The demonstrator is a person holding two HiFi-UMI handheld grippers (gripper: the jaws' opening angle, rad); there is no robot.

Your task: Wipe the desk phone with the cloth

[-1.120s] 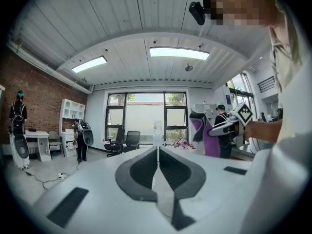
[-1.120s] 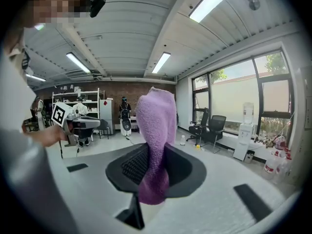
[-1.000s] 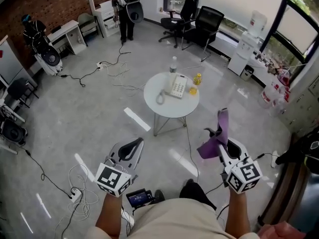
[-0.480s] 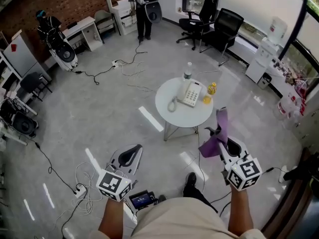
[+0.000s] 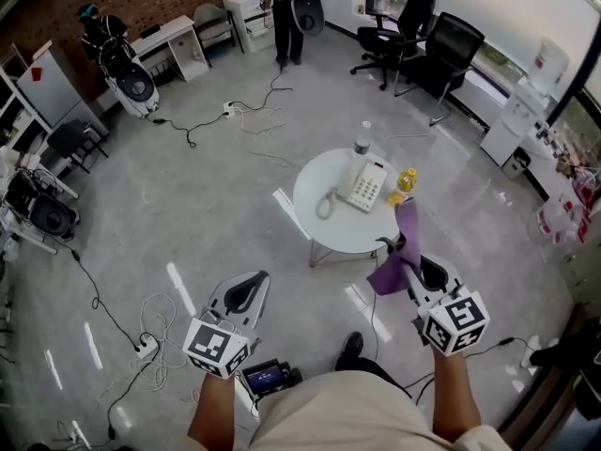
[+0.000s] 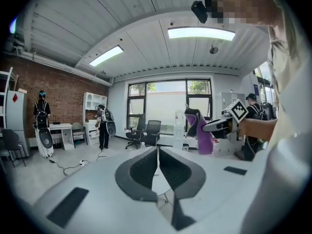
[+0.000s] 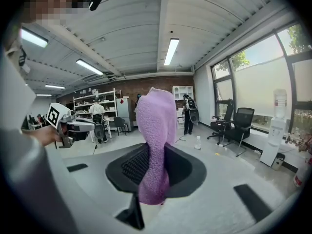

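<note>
A white desk phone [image 5: 362,183] with a coiled cord lies on a small round white table [image 5: 329,224] a few steps ahead of me. My right gripper [image 5: 406,256] is shut on a purple cloth [image 5: 398,250], which stands up from the jaws and hangs down in front of them [image 7: 155,130]. My left gripper [image 5: 249,289] is shut with nothing between its jaws [image 6: 157,167]. Both grippers are held at waist height, well short of the table. The left gripper view shows the right gripper [image 6: 214,126] with the cloth [image 6: 204,133].
A water bottle [image 5: 362,139] and a yellow bottle [image 5: 405,180] stand on the table beside the phone. Black office chairs [image 5: 449,49] stand behind it. Cables [image 5: 150,332] trail over the grey floor at left. People with backpacks [image 5: 299,3] stand at the far wall by white desks [image 5: 174,40].
The table with the phone has shifted in the head view, from upper middle toward the right gripper, and looks slightly nearer. Both grippers keep their places and states.
</note>
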